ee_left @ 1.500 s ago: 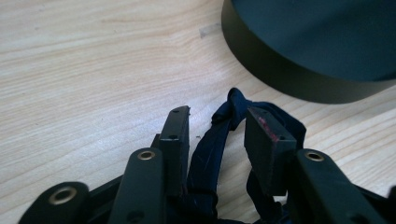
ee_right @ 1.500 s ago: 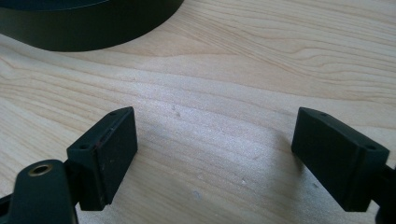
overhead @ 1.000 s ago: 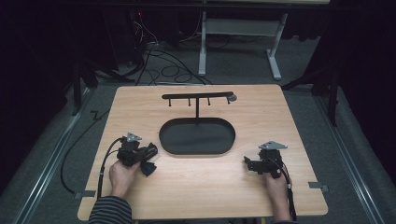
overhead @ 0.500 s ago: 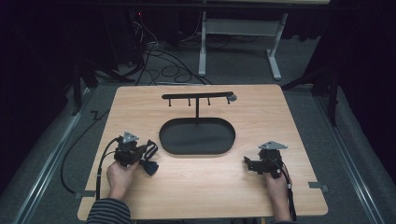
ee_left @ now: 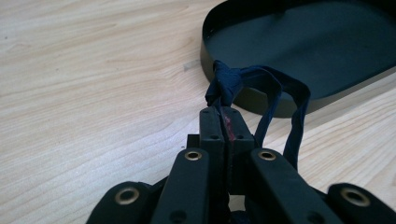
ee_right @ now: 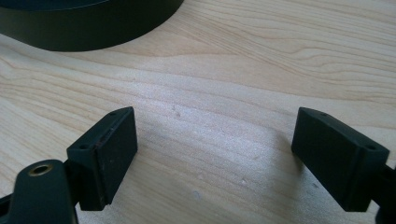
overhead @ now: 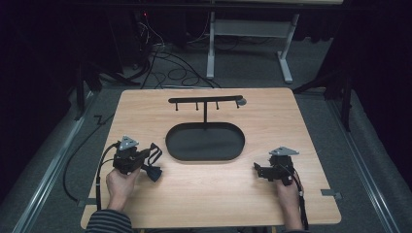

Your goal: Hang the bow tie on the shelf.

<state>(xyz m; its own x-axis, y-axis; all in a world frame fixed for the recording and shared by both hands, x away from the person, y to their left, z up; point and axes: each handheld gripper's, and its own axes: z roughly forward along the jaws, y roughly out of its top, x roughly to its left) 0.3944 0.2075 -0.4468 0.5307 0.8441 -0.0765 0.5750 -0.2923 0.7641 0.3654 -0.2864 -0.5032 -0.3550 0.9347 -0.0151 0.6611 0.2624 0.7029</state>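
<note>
Navy band clamped in left fingers (near tray rim); right fingers apart.

Dark strap's lower end hidden behind left gripper

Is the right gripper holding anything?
No: in the right gripper view the right gripper stands wide open over bare wooden table, with nothing between its jaws.
</note>
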